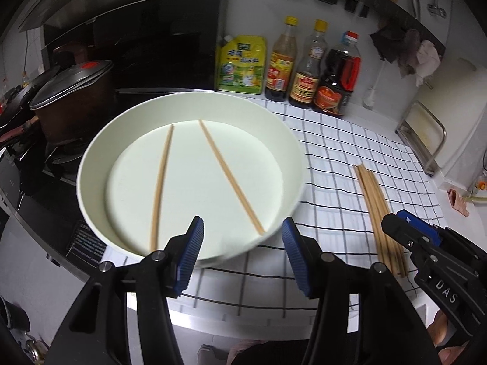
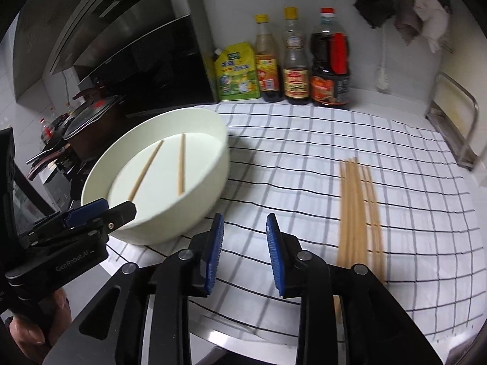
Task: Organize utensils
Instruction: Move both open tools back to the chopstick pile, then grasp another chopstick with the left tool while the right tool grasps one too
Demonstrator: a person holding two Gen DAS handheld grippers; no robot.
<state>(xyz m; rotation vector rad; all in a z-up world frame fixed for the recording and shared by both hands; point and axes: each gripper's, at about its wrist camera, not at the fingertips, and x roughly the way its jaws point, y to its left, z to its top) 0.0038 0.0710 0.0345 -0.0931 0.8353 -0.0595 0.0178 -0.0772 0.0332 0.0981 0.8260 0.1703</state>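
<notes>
A white round basin [image 1: 91, 155] [image 2: 210, 164] sits on the checked cloth at the left and holds two loose wooden chopsticks [image 1: 229, 176] [image 2: 181, 164]. A bundle of several chopsticks [image 1: 377, 210] [image 2: 354, 210] lies on the cloth to the right. My left gripper [image 1: 242, 231] is open and empty, just in front of the basin's near rim; it also shows in the right wrist view [image 2: 100, 210]. My right gripper [image 2: 245, 228] is open and empty above the cloth between basin and bundle; it shows in the left wrist view [image 1: 404, 228], next to the bundle's near end.
A detergent pouch [image 1: 242, 64] and three sauce bottles [image 1: 307, 64] stand along the back wall. A lidded pot [image 1: 73, 91] sits on the stove at the left. A metal rack [image 2: 456, 121] stands at the right. The counter edge runs close in front.
</notes>
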